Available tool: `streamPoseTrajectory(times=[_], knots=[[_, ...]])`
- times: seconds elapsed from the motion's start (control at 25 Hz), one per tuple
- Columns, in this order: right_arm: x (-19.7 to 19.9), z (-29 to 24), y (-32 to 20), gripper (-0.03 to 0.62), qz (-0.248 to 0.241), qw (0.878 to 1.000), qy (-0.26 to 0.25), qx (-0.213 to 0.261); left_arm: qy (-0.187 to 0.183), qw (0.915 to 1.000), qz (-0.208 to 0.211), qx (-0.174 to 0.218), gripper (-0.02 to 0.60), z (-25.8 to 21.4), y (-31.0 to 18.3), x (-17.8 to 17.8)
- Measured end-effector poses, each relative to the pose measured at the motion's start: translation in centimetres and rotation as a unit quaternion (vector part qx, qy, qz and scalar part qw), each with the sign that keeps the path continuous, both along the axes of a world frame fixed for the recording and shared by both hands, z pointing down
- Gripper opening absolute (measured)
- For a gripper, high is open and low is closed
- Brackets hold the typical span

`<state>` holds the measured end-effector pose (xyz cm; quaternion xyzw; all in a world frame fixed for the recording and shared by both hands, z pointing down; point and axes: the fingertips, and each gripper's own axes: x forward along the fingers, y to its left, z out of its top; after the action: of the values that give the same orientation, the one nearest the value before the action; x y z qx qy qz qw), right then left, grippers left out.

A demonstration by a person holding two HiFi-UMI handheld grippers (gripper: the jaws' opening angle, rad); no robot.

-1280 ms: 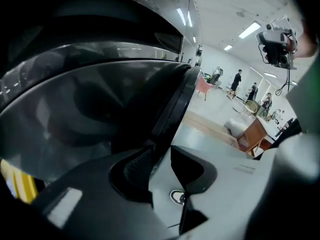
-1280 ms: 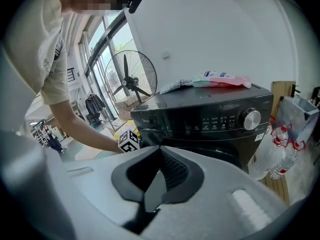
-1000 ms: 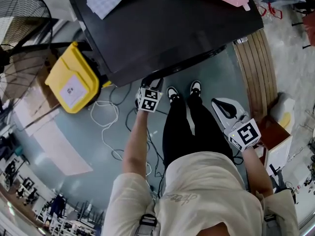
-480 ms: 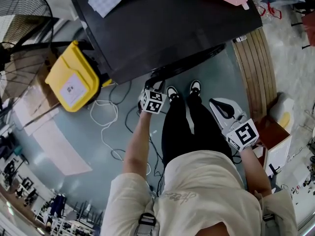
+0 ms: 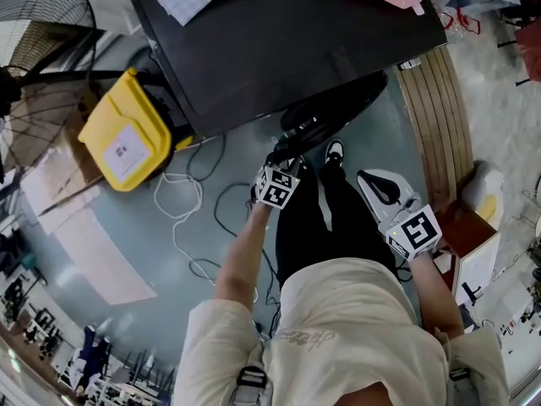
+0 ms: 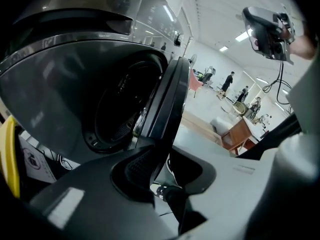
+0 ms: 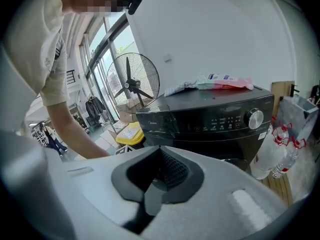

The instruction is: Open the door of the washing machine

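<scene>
Stands with both bare forearms stretched forward. Holds the left gripper (image 5: 282, 161) out ahead on the extended left forearm (image 5: 239, 256), tilted steeply downward, jaws apart but just now closing, with the edge of the door (image 6: 162, 104) between them, close against the left jaw and clear of the right. Holds the right gripper (image 5: 385, 191) nearer the body on the right forearm (image 5: 439, 294), angled gently downward, jaws together and empty.

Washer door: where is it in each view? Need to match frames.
Head view: door, a dark arc standing out from the front of the washing machine, upper centre.
Left gripper view: door, edge-on, dead centre.
Right gripper view: not clearly in it; only the control panel shows.
Shared landmark: yellow bin.
</scene>
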<state>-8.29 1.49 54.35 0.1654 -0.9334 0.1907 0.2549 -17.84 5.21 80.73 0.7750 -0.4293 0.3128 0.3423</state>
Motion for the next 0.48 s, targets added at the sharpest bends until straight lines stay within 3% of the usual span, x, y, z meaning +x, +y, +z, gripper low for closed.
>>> streamPoseTrajectory(times=[0.48], knots=[[2.4,-1.1,1.8,0.002,0.027,0.999,0.013,0.019,0.052,0.9979,0.013,-0.036,0.129,0.5,3.6,6.7]])
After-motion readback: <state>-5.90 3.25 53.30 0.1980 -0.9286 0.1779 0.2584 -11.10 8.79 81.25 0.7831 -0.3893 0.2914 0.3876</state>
